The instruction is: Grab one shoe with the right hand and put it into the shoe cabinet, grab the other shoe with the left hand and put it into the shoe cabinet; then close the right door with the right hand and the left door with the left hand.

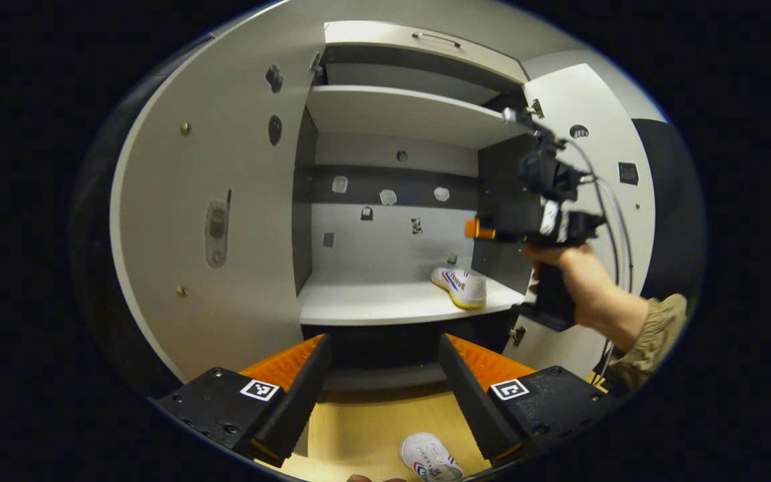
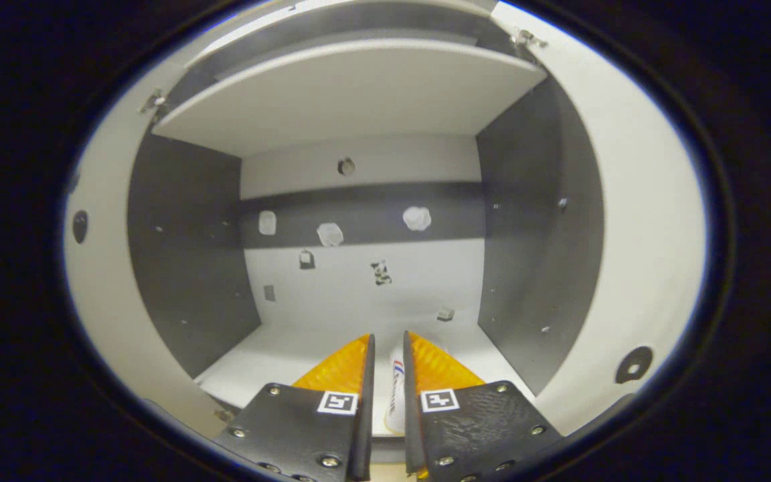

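Observation:
A white shoe with red and blue stripes (image 1: pixel 460 288) lies on the right of the cabinet's lower shelf (image 1: pixel 372 302). The right gripper (image 1: pixel 471 229), held by a hand (image 1: pixel 579 274), hovers above and in front of that shoe without touching it. In the right gripper view, the right gripper's (image 2: pixel 387 338) orange fingers (image 2: pixel 342 365) stand almost together, and a sliver of the shoe (image 2: pixel 395 395) shows through the slit. The second white shoe (image 1: pixel 430 458) rests on the wooden floor (image 1: pixel 372 422), below my open left gripper (image 1: pixel 382 375), which holds nothing.
Both cabinet doors stand open: the left door (image 1: pixel 225 221) and the right door (image 1: pixel 593 154), seen also as the left door (image 2: pixel 98 281) and right door (image 2: pixel 640 268). An upper shelf (image 1: pixel 399 114) spans the cabinet. The right hand's cables (image 1: pixel 616 221) hang by the right door.

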{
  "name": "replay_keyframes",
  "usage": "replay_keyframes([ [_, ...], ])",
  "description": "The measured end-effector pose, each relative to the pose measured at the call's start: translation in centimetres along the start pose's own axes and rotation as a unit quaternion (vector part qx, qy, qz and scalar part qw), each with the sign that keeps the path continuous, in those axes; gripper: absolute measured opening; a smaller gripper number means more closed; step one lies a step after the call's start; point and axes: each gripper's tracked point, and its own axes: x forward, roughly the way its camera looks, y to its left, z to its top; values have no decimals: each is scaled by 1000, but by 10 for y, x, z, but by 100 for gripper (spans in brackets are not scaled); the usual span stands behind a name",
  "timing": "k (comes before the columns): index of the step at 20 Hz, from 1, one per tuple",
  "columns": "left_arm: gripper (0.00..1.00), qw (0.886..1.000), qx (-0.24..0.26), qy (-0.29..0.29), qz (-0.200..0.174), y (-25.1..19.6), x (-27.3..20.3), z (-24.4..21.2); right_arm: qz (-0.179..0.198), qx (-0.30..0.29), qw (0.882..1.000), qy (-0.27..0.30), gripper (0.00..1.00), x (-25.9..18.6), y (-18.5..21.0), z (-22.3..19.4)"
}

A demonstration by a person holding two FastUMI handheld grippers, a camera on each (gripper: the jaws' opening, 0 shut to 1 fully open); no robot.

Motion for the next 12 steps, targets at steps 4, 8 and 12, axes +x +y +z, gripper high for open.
replay_keyframes([
  [4,99,993,-22,112,-18,-9,13,-89,0,-10,999,-40,20,-80,-6,22],
  [8,100,968,-33,247,-27,-16,7,-201,-17,3,999,-31,20,-141,-24,-3],
  [12,97,935,-57,347,-35,-29,-3,-281,-37,13,998,-39,20,-188,-49,-16],
])
